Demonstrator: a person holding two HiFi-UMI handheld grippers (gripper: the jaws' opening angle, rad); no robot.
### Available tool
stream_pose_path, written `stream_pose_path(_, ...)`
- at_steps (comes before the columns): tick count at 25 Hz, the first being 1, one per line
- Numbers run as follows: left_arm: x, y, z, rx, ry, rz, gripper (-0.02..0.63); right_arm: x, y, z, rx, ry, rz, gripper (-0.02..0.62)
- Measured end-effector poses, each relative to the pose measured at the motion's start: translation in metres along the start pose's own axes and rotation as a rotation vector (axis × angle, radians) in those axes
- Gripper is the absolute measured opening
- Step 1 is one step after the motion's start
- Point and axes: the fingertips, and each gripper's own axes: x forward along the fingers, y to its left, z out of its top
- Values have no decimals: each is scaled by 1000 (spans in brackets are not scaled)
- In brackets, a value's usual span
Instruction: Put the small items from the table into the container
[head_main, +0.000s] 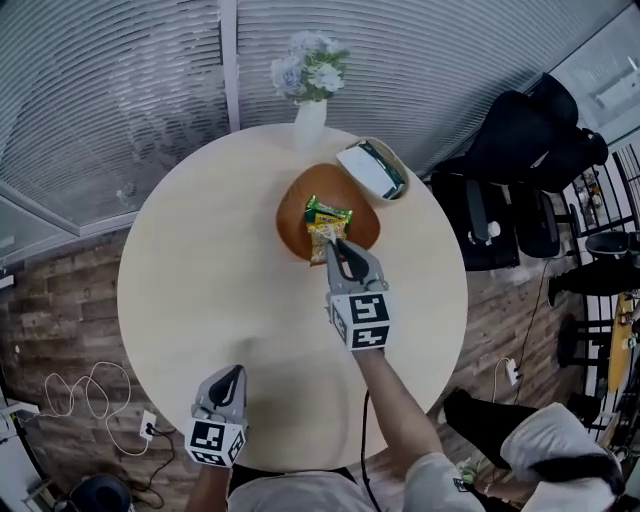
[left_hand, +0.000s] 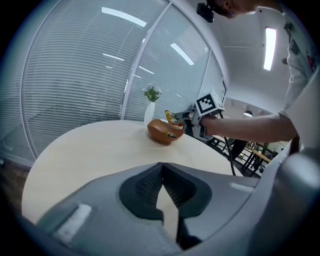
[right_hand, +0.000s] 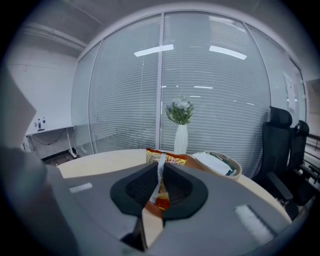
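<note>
Your right hand-held gripper (right_hand: 159, 182) is clenched on the thin edge of a yellow-and-orange snack packet (right_hand: 167, 160), with the foil seam pinched flat between the pads. From the head view that packet (head_main: 322, 237) hangs over the near side of the brown bowl (head_main: 290, 215). A green packet (head_main: 328, 212) already lies inside the bowl.

Expect the packet to be light, soft and crinkly, with a slick film that could slide in the grip. The sealed edge looks like the right place to hold it (the puffed middle would only squash). A fall into the bowl should do it no harm.

Your left hand-held gripper (left_hand: 161, 187) is closed with nothing between its jaws. It sits low at the desk (head_main: 200, 270) edge, well apart from the bowl.

Beyond the bowl stand a pale basket (head_main: 398, 165) and a vase (head_main: 310, 112). The basket's contents are hard to make out. The packet's print is unreadable, and the packet covers part of the bowl's inside. You cannot tell whether its lower end touches the bowl.
</note>
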Motion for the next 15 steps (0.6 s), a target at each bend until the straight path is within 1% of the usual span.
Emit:
stream_pose_path(3, 5, 0, 1, -6, 3, -1, -3, 22, -15, 1, -45, 24, -3, 37)
stream_pose_path(5, 8, 0, 1, -4, 7, -2, -3, 38, -27, -1, -46, 45, -17, 37)
stream_pose_path(11, 14, 5, 0, -14, 23, 3, -3, 73, -57, -31, 34, 201, -86, 41)
stream_pose_path(15, 15, 8, 3, -21, 19, 10, -3, 79, -64, -49, 51, 251, -102, 46)
